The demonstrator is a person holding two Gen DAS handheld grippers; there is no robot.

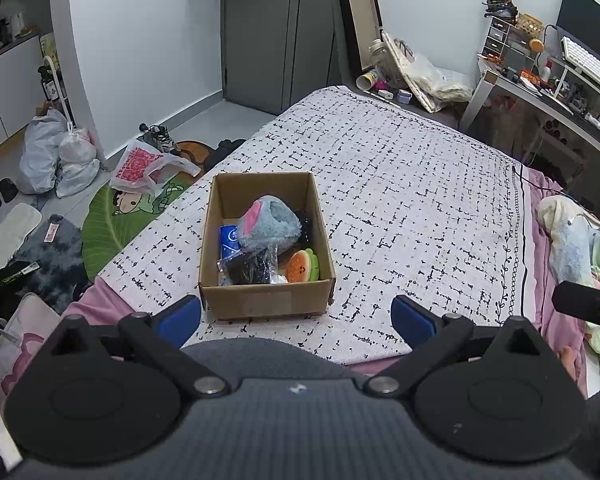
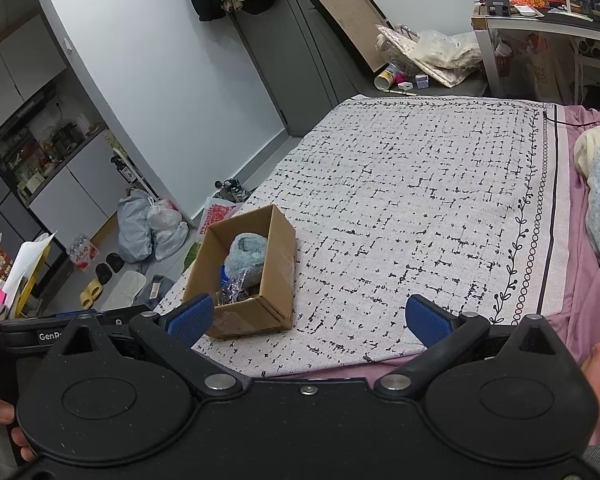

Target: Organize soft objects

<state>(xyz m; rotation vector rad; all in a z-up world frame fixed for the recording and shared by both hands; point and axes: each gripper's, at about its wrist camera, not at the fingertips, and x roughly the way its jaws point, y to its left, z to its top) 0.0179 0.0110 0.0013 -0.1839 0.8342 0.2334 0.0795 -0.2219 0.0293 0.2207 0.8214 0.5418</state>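
Both grippers, left gripper (image 1: 296, 316) and right gripper (image 2: 310, 318), hang spread apart and empty. Centre frame, the cardboard box (image 1: 266, 300) already holds the blue plush (image 1: 268, 224) and fruit cushion (image 1: 302, 266), apparently gathered for tidiness.
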